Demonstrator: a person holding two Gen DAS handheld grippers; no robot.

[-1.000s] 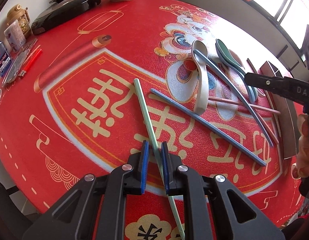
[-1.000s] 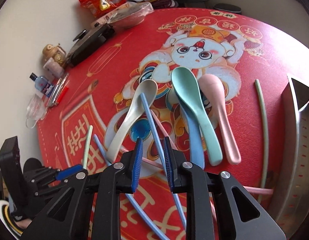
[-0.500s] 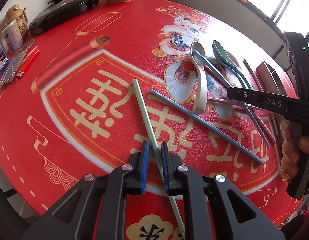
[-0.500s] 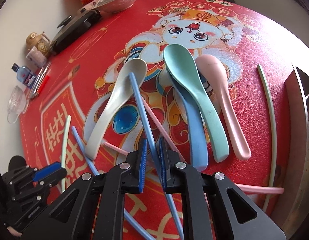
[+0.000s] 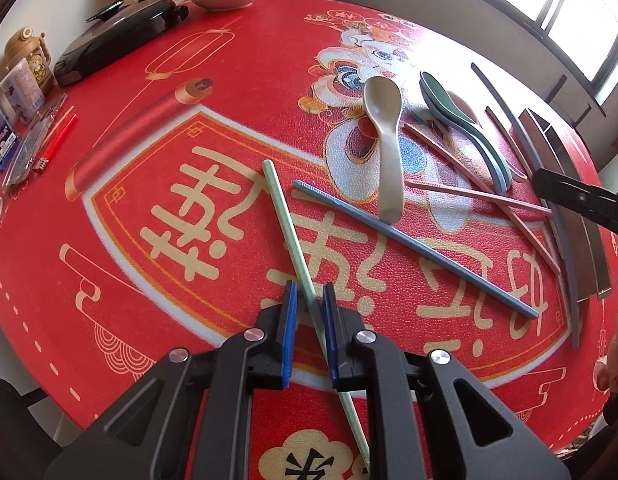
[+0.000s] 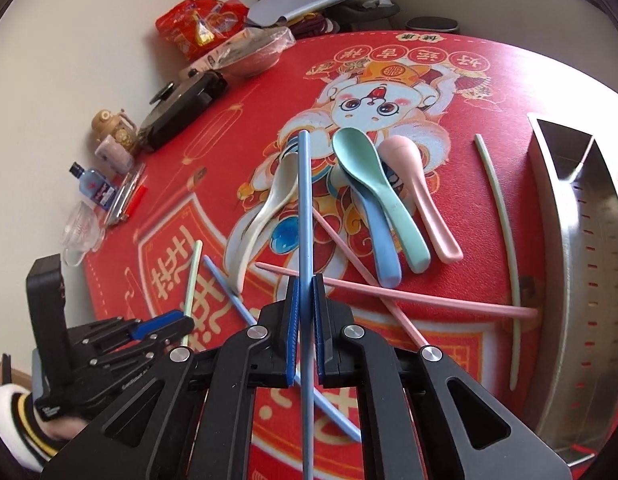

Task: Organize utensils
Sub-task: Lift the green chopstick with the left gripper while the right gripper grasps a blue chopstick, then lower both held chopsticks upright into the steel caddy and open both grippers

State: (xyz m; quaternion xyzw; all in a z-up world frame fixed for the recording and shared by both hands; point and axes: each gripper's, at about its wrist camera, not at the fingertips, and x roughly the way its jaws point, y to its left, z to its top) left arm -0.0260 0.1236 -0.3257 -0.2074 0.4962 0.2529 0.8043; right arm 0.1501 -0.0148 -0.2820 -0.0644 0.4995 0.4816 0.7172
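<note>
Right gripper (image 6: 305, 300) had clamped and lifted the blue chopstick (image 6: 303, 200) off the far spoons, while left gripper (image 5: 309, 304) pinched the green chopstick (image 5: 287, 220); held near one end, either could swivel loose.

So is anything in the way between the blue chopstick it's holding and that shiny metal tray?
Nothing tall stands between. The right gripper holds the blue chopstick above the tablecloth; toward the metal tray lie only flat things: the spoons, pink chopsticks and a green chopstick, which it can pass over.
</note>
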